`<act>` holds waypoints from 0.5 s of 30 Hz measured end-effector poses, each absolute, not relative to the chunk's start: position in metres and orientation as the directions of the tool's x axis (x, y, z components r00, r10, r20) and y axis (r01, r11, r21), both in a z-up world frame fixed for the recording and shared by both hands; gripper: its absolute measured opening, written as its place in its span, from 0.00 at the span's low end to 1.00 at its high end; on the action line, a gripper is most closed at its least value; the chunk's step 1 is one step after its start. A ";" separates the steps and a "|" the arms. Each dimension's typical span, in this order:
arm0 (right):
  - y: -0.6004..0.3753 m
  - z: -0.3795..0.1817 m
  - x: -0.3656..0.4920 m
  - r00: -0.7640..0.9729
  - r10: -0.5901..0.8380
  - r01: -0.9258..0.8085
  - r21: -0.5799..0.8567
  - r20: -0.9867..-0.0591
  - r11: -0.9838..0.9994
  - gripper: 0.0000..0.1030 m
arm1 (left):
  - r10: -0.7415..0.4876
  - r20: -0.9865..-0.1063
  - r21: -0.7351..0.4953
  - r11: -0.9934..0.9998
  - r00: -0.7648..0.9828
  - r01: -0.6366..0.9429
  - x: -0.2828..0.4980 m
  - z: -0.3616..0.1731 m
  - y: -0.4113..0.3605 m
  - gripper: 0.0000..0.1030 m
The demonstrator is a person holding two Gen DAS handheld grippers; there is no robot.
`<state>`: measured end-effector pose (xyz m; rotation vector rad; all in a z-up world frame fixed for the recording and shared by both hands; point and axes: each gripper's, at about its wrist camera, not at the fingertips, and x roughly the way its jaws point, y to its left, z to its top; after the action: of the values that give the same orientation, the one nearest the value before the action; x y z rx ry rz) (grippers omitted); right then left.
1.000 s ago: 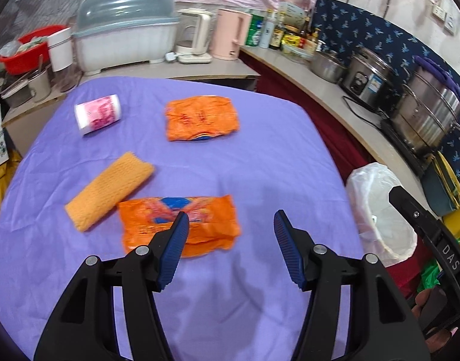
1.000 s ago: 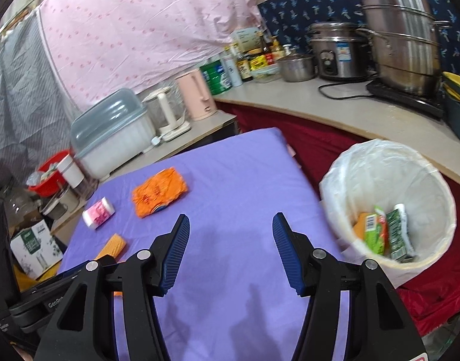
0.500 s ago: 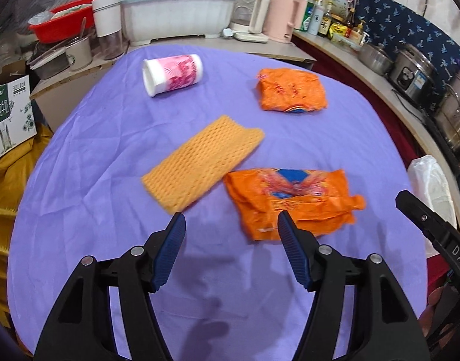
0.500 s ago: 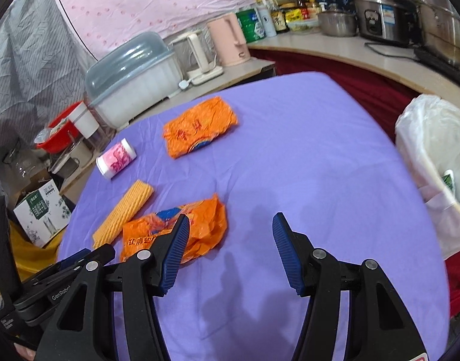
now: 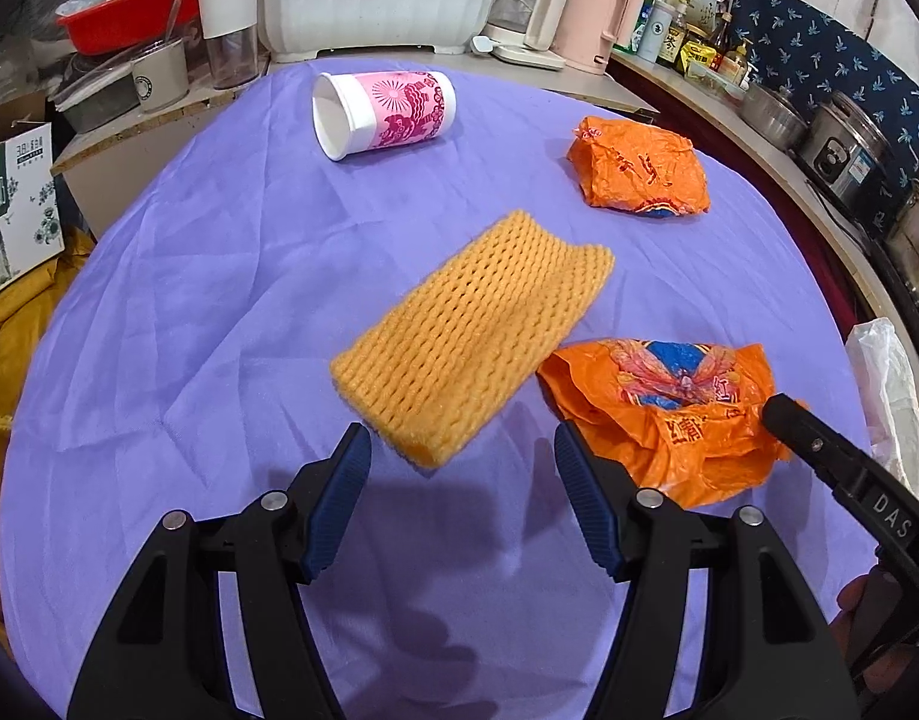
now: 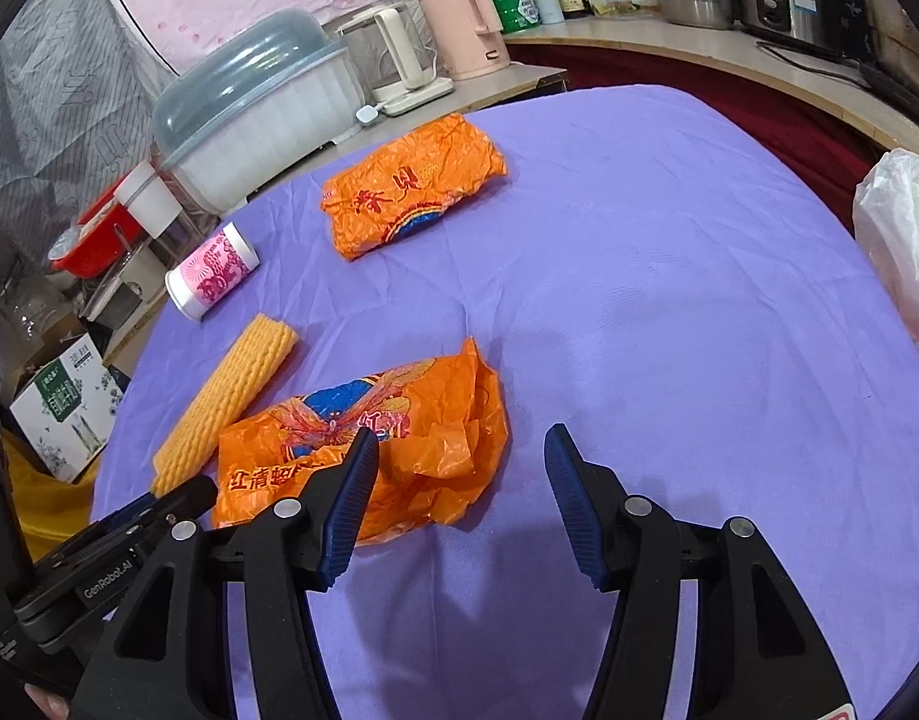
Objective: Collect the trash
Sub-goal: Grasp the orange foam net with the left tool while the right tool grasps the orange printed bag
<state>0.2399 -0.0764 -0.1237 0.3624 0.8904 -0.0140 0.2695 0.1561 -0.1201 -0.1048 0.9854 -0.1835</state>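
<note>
Jaws of both grippers, spread and empty, now hang closer over the trash.

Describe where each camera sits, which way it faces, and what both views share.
Left wrist: on the left gripper, facing down over the yellow foam net sleeve on the purple tablecloth; its black fingers show.
Right wrist: on the right gripper, facing the crumpled orange plastic bag; its fingers show.
Shared: sleeve, bag, pink-printed paper cup.

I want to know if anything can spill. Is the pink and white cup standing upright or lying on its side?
Lying on its side. The pink and white cup rests lengthwise on the purple cloth, open mouth facing sideways; the visible inside looks empty.
</note>
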 end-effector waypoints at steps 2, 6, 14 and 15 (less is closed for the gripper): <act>-0.076 -0.127 0.242 0.626 0.139 0.162 0.302 -0.767 0.939 0.55 | -0.204 -0.813 -0.167 0.979 0.545 0.117 0.272 -0.121 0.156 0.58; -0.074 -0.133 0.243 0.617 0.143 0.161 0.302 -0.774 0.940 0.54 | -0.205 -0.807 -0.151 0.978 0.554 0.142 0.276 -0.123 0.153 0.52; -0.070 -0.135 0.242 0.619 0.145 0.148 0.296 -0.772 0.944 0.33 | -0.202 -0.810 -0.126 0.977 0.551 0.172 0.279 -0.125 0.145 0.18; -0.070 -0.134 0.242 0.621 0.146 0.149 0.299 -0.770 0.943 0.29 | -0.206 -0.810 -0.129 0.976 0.549 0.176 0.279 -0.124 0.144 0.15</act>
<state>0.2417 -0.0701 -0.1335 0.3523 0.9056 -0.0016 0.2790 0.1438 -0.1245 -0.0339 0.9638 -0.2268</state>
